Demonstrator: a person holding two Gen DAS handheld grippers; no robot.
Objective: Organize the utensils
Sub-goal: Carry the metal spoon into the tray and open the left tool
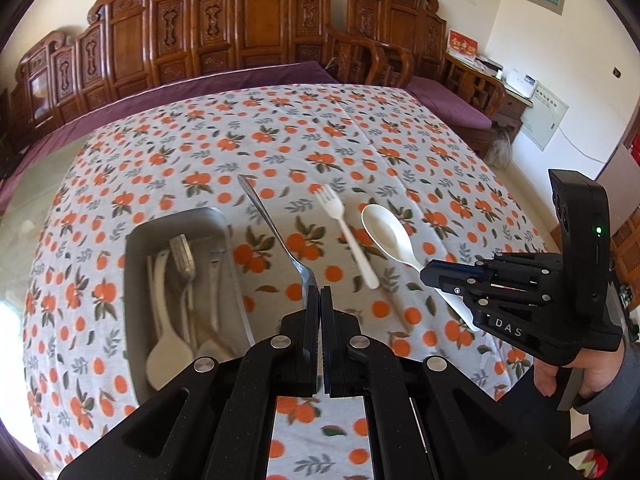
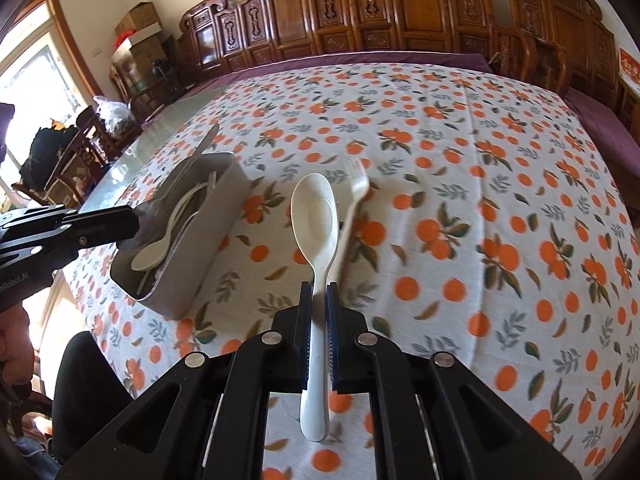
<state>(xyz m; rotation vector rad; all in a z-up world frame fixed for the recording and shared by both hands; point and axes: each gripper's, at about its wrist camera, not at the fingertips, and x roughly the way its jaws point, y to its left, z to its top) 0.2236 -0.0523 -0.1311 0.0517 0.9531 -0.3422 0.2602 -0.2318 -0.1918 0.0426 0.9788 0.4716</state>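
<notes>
L gripper [image 1: 320,300] is clamped tight on the bowl end of a metal spoon [image 1: 276,232], handle sticking up and away from the jaws. R gripper [image 2: 319,292] is pinched narrow on the handle of a white plastic spoon [image 2: 314,216], bowl held ahead of the jaws, above the tablecloth [image 2: 460,168]. A white plastic fork [image 1: 346,232] is seen just ahead-right of the L jaws, flat on the cloth. A grey tray [image 1: 138,248] w/ more utensils is seen left of both jaws.
</notes>
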